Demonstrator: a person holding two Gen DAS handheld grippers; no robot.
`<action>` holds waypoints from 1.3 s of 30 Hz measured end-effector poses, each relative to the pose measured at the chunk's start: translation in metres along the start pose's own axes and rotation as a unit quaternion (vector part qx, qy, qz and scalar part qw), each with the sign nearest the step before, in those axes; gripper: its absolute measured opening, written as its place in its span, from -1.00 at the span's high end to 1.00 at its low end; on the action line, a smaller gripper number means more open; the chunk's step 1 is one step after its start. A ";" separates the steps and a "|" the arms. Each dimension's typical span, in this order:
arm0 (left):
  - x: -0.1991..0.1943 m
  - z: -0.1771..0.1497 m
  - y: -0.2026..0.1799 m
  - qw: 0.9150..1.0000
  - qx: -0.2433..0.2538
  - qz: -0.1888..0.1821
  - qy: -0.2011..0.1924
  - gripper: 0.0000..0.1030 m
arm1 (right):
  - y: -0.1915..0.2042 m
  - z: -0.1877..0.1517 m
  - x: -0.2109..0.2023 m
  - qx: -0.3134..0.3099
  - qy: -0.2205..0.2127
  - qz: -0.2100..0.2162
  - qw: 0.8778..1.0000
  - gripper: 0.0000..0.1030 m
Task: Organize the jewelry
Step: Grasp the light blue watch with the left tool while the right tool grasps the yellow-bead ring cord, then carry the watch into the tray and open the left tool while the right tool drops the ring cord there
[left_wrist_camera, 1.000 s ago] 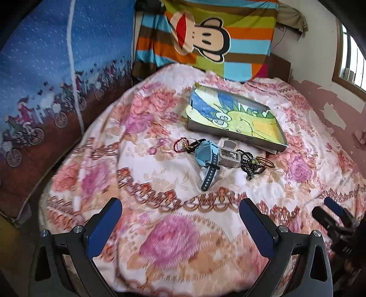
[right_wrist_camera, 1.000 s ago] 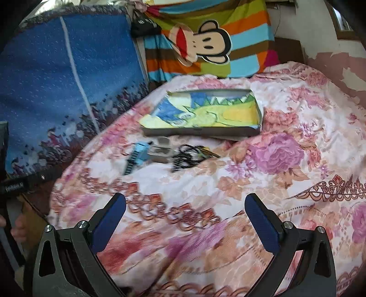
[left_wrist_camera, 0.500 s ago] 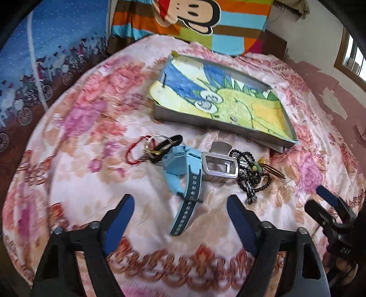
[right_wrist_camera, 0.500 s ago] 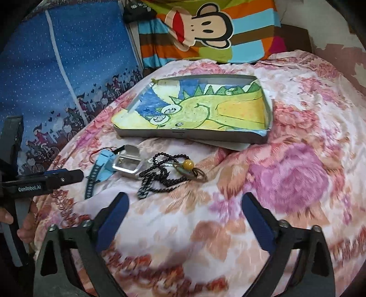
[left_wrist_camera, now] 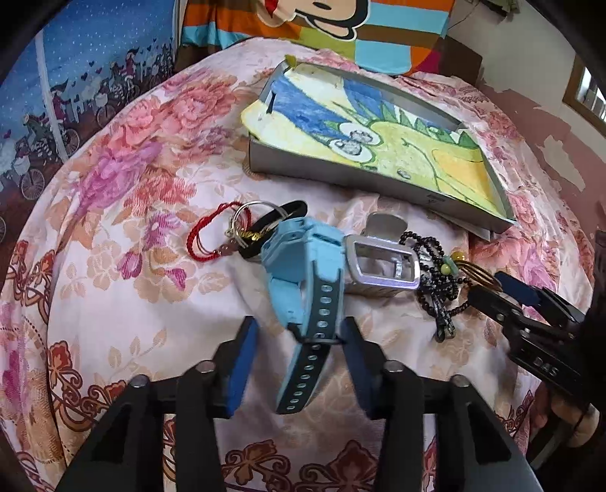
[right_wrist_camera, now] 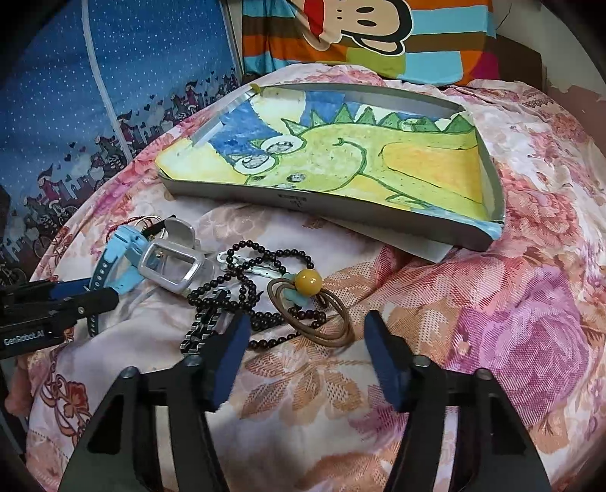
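A pile of jewelry lies on the floral bedspread. The light blue watch (left_wrist_camera: 303,253) has its strap running between the fingers of my left gripper (left_wrist_camera: 299,352), which stands open and straddles the strap low over the cloth. Left of the watch are a red cord bracelet (left_wrist_camera: 200,234), a silver ring (left_wrist_camera: 250,215) and a black band (left_wrist_camera: 272,223). To its right lie a silver rectangular frame (left_wrist_camera: 382,261) and black beads (right_wrist_camera: 246,280). My right gripper (right_wrist_camera: 306,340) is open around brown hair ties with a yellow bead (right_wrist_camera: 310,282).
A shallow grey box (right_wrist_camera: 341,200) lined with a dinosaur drawing sits just behind the pile. A striped monkey pillow (right_wrist_camera: 363,34) and a blue patterned wall hanging (right_wrist_camera: 94,75) are behind it. A hand (left_wrist_camera: 568,412) holds the right gripper's handle.
Both grippers have moved forward and down to the pile. Their jaws have narrowed, the left around the watch strap and the right around the hair ties.
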State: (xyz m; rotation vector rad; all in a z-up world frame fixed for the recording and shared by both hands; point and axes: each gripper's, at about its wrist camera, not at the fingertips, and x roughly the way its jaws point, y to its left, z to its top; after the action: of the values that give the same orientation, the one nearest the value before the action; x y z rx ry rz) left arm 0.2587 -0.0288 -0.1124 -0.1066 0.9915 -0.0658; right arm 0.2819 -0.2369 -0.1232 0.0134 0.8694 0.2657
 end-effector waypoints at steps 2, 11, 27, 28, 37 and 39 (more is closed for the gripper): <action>-0.002 0.000 0.000 1.000 0.003 -0.007 -0.006 0.45 | 0.000 0.000 0.001 -0.002 0.001 0.001 1.000 0.28; -0.021 0.002 0.004 0.998 -0.005 -0.028 -0.047 0.52 | -0.006 0.002 -0.011 0.011 -0.026 0.011 1.000 0.92; -0.057 0.052 0.000 0.992 -0.028 -0.080 -0.088 0.56 | -0.007 0.048 -0.054 0.003 -0.101 0.067 0.993 0.92; -0.057 0.060 -0.002 0.992 -0.025 -0.081 -0.094 0.56 | -0.006 0.055 -0.054 0.001 -0.107 0.069 0.992 0.92; -0.027 0.121 -0.013 0.985 -0.019 -0.102 -0.141 0.56 | -0.003 0.115 -0.023 0.016 -0.137 0.091 0.986 0.92; -0.016 0.129 -0.013 0.983 -0.023 -0.107 -0.147 0.56 | -0.004 0.123 -0.009 0.024 -0.133 0.092 0.987 0.92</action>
State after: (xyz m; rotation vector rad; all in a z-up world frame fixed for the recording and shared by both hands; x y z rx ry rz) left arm 0.3581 -0.0320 -0.0274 -0.2583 0.6845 -0.2184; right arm 0.3701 -0.2312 -0.0373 0.1706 0.6091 0.4070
